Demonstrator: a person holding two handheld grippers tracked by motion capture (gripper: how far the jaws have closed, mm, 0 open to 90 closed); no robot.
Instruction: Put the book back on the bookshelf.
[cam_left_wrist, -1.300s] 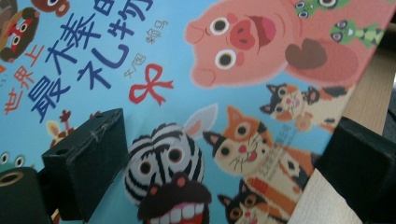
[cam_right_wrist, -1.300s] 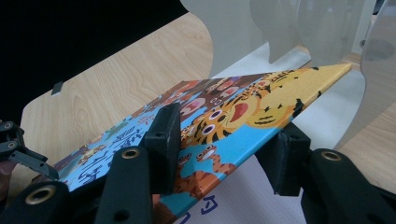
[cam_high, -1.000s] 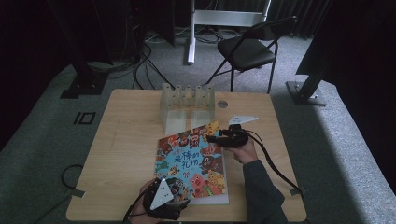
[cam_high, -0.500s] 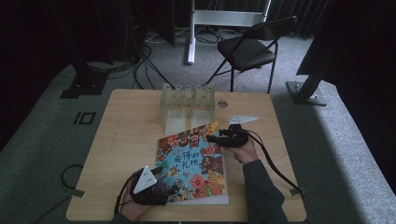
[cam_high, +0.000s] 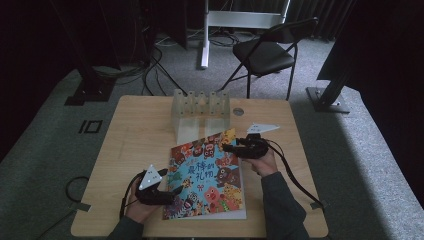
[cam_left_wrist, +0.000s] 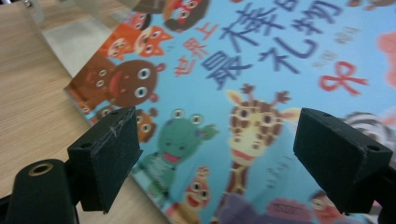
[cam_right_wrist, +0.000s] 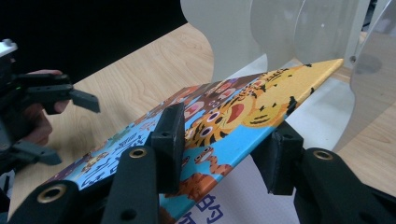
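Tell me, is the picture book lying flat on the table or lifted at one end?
Lifted at one end: the right gripper clamps the picture book's edge, raising its far corner toward the clear rack.

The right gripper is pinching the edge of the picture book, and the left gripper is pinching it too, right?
Not quite. The right gripper does pinch the picture book, but the left gripper isn't pinching it. The left gripper view shows its jaws wide apart, just above the book's cover.
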